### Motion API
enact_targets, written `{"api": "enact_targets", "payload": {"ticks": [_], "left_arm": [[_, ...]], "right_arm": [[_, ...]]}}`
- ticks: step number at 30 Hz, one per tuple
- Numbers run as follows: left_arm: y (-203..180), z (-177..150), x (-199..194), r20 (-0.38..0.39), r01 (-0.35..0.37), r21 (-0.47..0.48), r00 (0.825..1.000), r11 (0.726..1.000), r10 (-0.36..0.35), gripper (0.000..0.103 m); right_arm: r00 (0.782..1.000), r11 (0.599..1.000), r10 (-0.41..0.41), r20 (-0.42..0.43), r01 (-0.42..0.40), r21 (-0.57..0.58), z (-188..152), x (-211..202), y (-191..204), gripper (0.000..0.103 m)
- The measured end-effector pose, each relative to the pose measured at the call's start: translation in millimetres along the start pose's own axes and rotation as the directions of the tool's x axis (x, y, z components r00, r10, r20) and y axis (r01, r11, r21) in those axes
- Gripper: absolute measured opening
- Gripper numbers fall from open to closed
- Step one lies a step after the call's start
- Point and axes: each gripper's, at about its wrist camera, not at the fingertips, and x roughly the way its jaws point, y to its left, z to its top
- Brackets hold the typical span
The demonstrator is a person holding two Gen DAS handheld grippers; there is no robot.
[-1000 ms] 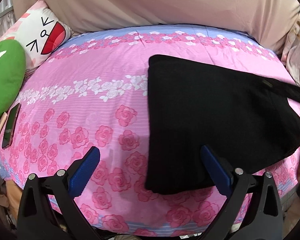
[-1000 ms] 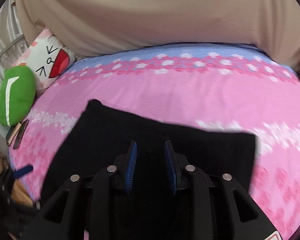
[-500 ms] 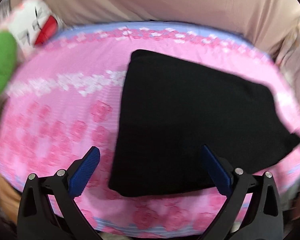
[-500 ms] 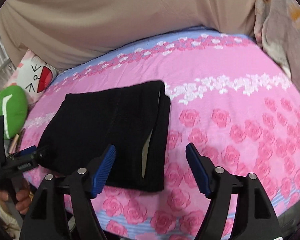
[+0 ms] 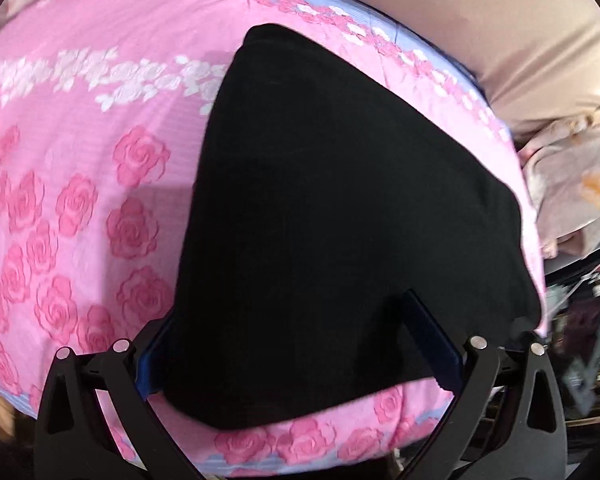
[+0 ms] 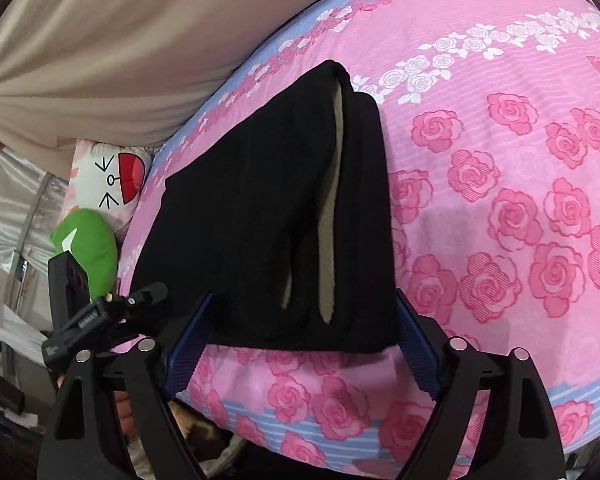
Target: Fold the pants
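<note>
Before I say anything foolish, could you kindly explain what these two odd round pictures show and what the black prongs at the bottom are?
There is no robot here: a person holds a two-finger gripper in each hand, and a fisheye camera on each looks forward along its fingers, hence the round, bulging view. One picture is from the left gripper, the other from the right gripper. The prongs are their blue-padded jaws; both stand wide open and hold nothing. Ahead lie the black pants, folded into a compact bundle on a bed with a pink rose-print cover. The right view shows a light lining at the folded edge, a cartoon-face pillow, a green cushion, and the left gripper's body at lower left.
</note>
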Motion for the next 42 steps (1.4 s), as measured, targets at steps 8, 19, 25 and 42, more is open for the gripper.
{"api": "enact_targets", "payload": {"ticks": [8,19,25,42], "left_arm": [[-25,1,11,0.07,-0.101,0.077,0.993,0.992,0.096,0.094],[-53,-11,-39,0.136,-0.117,0.174,0.986,0.978,0.093,0.035],[-22,-28,-24,0.007,-0.018,0.068,1.0,0.997,0.018,0.074],[-71,-21,-24,0.121,-0.108,0.159,0.989,0.981,0.089,0.036]], "right_arm": [[0.993,0.99,-0.095,0.072,0.101,-0.094,8,21,19,0.065],[0.992,0.985,-0.019,0.126,0.04,-0.169,0,-22,46,0.034],[0.996,0.991,-0.057,0.067,0.064,-0.116,-16,-15,16,0.045],[0.993,0.992,-0.046,0.105,0.058,-0.111,-16,-8,16,0.039]]}}
